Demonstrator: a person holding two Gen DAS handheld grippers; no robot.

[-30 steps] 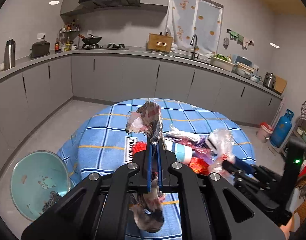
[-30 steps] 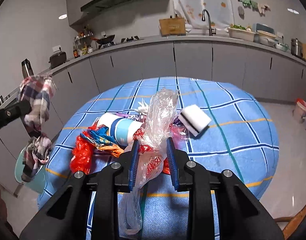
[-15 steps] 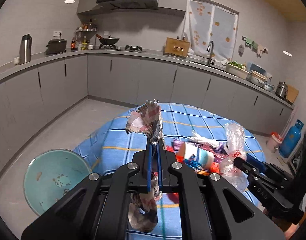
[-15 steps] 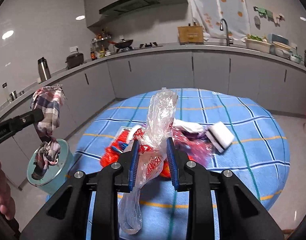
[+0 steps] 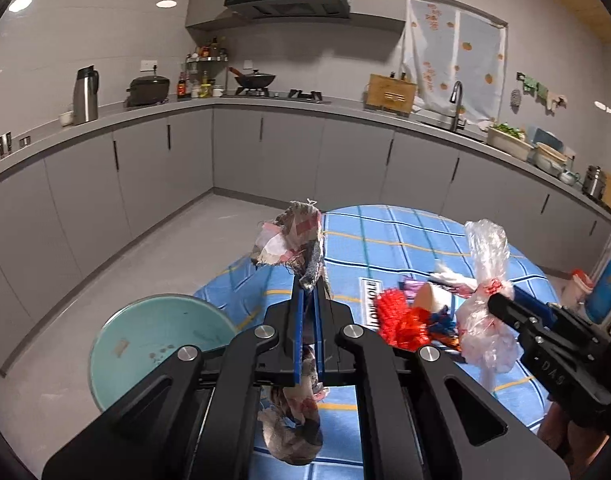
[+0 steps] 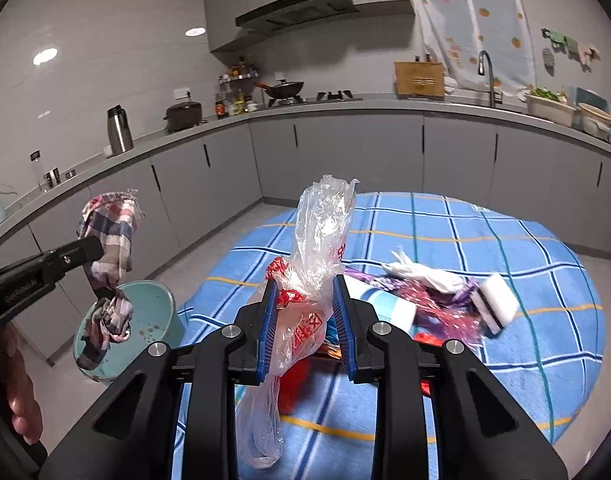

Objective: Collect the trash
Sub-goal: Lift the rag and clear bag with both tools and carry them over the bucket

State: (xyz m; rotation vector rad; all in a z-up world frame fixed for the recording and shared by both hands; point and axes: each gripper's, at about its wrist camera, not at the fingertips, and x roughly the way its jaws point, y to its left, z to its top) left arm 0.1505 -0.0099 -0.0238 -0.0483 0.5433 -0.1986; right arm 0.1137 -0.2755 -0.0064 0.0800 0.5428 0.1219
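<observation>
My left gripper (image 5: pixel 308 300) is shut on a plaid cloth rag (image 5: pixel 293 236) that hangs above and below the fingers; it also shows in the right wrist view (image 6: pixel 111 236), over the teal bin (image 6: pixel 153 312). My right gripper (image 6: pixel 305 292) is shut on a clear plastic bag with red print (image 6: pixel 321 232), held above the table; the bag also shows in the left wrist view (image 5: pixel 487 280). The teal bin (image 5: pixel 145 344) stands on the floor left of the table. A trash pile lies on the table: red wrapper (image 5: pixel 397 316), paper cup (image 6: pixel 393 308), white sponge (image 6: pixel 495 304).
The round table has a blue checked cloth (image 6: pixel 465 232). Grey kitchen cabinets and a counter (image 5: pixel 265 140) run along the back and left walls. A blue gas cylinder (image 5: pixel 605 288) stands at the far right. Bare grey floor (image 5: pixel 153 256) lies between table and cabinets.
Both grippers have pulled back and left from the table, each still holding its item. The teal bin has come closer to the middle of the left view, under the rag.
</observation>
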